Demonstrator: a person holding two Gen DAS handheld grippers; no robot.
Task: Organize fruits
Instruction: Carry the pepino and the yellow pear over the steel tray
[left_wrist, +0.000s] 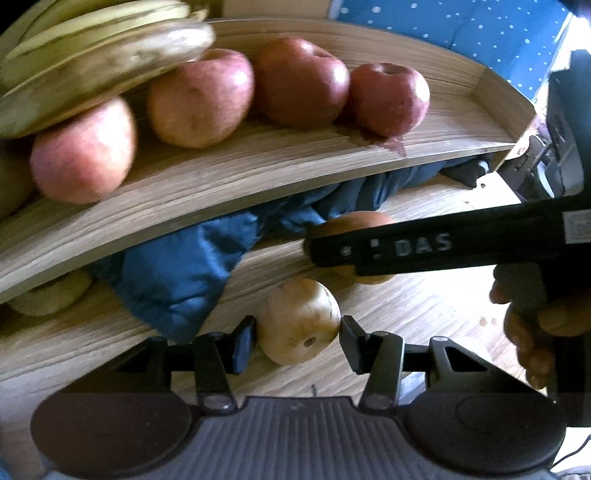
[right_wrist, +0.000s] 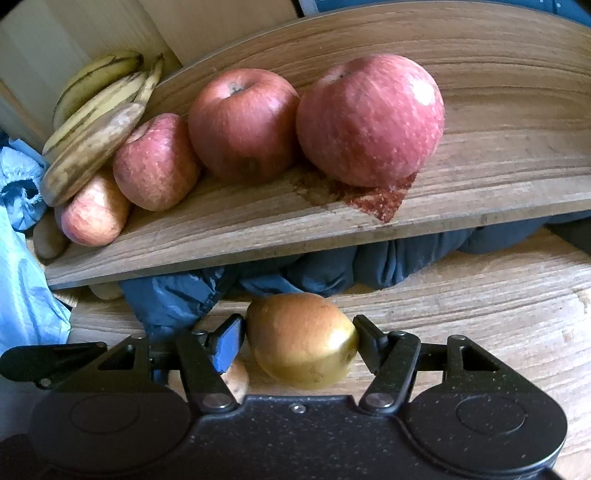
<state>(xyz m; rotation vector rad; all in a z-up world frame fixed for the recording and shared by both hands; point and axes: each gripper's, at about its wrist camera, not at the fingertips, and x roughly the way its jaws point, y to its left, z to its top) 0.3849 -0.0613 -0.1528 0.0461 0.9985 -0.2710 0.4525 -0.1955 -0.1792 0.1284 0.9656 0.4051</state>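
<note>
Left wrist — right gripper (left_wrist: 332, 251) hides a pear (left_wrist: 354, 221).

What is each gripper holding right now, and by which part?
Each is shut on a pear across its widest part. The left gripper has the pale pear, the right gripper the browner pear, fingers on opposite sides.

Left gripper (left_wrist: 298, 338) pads clamp a pale yellow-brown pear (left_wrist: 298, 320) over the wooden surface (left_wrist: 424, 306). Right gripper's black finger (left_wrist: 436, 245) crosses another brownish fruit (left_wrist: 354, 221) behind. Four red apples (left_wrist: 299, 81) and bananas (left_wrist: 92, 55) on upper shelf (left_wrist: 258, 162); blue cloth (left_wrist: 184, 266) underneath.
</note>
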